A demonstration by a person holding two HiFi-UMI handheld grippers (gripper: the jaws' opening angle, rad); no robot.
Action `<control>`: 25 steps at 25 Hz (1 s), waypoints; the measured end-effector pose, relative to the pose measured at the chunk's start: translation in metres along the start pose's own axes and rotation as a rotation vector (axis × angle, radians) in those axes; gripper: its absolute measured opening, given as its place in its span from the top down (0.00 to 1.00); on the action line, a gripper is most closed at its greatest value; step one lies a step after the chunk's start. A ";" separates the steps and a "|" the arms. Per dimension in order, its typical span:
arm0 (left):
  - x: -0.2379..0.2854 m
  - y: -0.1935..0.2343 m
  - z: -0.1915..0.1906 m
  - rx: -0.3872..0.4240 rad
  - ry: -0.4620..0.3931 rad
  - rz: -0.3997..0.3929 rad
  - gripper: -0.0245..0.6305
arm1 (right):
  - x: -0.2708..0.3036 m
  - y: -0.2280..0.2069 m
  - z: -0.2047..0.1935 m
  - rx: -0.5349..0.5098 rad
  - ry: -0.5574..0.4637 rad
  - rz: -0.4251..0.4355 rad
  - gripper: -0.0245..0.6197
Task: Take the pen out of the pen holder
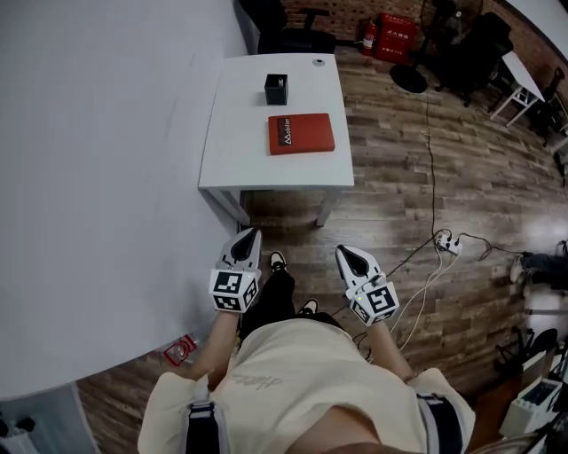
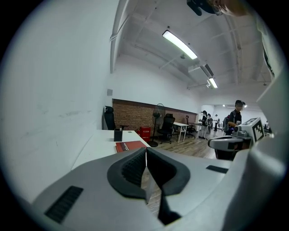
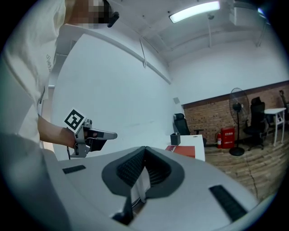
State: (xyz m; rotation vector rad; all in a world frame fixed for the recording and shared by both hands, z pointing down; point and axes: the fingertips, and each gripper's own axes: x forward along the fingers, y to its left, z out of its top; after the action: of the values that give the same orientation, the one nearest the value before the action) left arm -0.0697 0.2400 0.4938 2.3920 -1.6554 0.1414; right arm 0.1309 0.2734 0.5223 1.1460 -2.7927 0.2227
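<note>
A small black pen holder (image 1: 276, 89) stands towards the far end of a white table (image 1: 231, 151), well ahead of me. It also shows as a small dark cup (image 2: 118, 134) in the left gripper view and as a small dark pen holder (image 3: 175, 139) in the right gripper view. I cannot make out a pen in it from here. A red book (image 1: 301, 133) lies just in front of it. My left gripper (image 1: 248, 236) and right gripper (image 1: 348, 255) hang side by side over the wooden floor, short of the table. Both have their jaws together with nothing between them.
A white wall (image 1: 98, 177) runs along the table's left side. A black office chair (image 1: 284, 27) sits behind the table, and a red box (image 1: 391, 35) and a fan (image 1: 413, 75) stand at the back right. A power strip (image 1: 446, 243) with cables lies on the floor to my right.
</note>
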 end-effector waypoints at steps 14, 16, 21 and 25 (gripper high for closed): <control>0.131 0.084 0.035 -0.025 -0.031 -0.054 0.93 | 0.131 -0.064 0.047 -0.057 0.043 -0.015 0.95; 0.146 0.104 0.039 -0.026 -0.028 -0.055 0.93 | 0.155 -0.068 0.050 -0.047 0.045 -0.017 0.95; 0.182 0.152 0.039 -0.047 -0.013 -0.039 0.93 | 0.207 -0.074 0.063 -0.040 0.036 -0.018 0.95; 0.201 0.172 0.040 -0.066 -0.005 -0.039 0.93 | 0.227 -0.074 0.063 -0.042 0.055 -0.010 0.95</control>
State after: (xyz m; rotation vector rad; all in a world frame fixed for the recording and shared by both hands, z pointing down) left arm -0.1606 -0.0101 0.5197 2.3752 -1.5892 0.0730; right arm 0.0196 0.0541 0.5035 1.1271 -2.7299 0.1903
